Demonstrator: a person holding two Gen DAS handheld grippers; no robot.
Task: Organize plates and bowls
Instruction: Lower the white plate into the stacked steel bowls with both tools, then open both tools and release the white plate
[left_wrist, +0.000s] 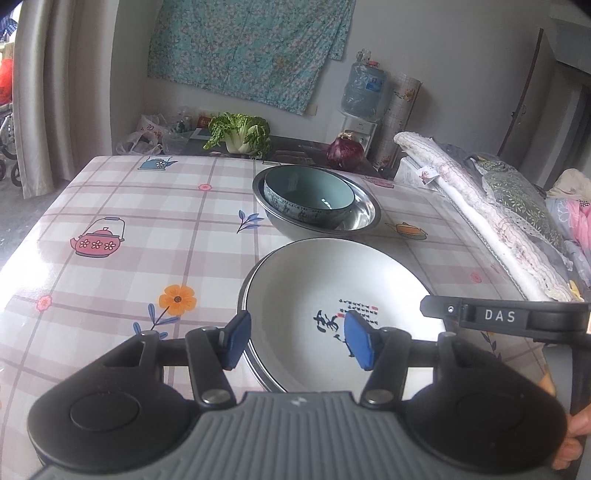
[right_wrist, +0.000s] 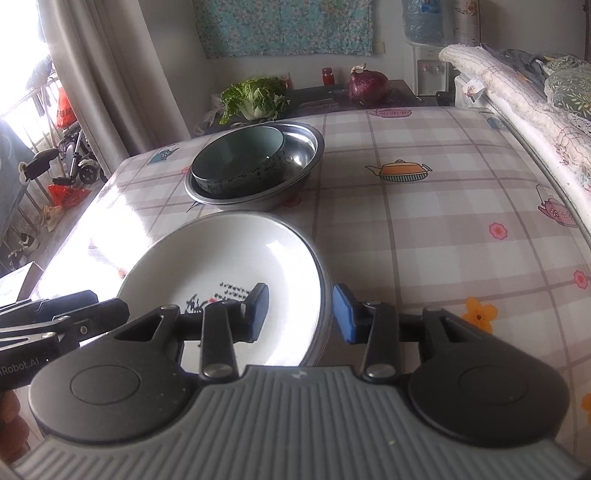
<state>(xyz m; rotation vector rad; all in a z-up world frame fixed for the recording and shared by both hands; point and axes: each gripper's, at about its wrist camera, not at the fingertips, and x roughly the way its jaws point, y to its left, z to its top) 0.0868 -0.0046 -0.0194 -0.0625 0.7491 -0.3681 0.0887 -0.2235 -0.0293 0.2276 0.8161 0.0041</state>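
A white plate (left_wrist: 332, 291) with dark brush lettering sits on a checked bench (left_wrist: 110, 206). The left gripper (left_wrist: 297, 339) straddles the plate's near-left rim, jaws apart, blue pads clear of it. Beyond, a teal bowl (left_wrist: 308, 197) rests inside a steel basin (left_wrist: 364, 210). The right gripper (left_wrist: 480, 317) enters from the right edge.

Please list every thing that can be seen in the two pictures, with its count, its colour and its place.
white plate: one, white with dark writing, near table edge, on a metal plate
metal plate: one, silver, under the white plate
teal bowl: one, teal, inside the metal basin
metal basin: one, silver, behind the plates
tablecloth: one, pink check with teapots
cabbage: one, green, behind table
red cabbage: one, purple, behind table
water bottle: one, blue, by wall
left gripper: open, astride the plates' left rim
right gripper: open, astride the right rim
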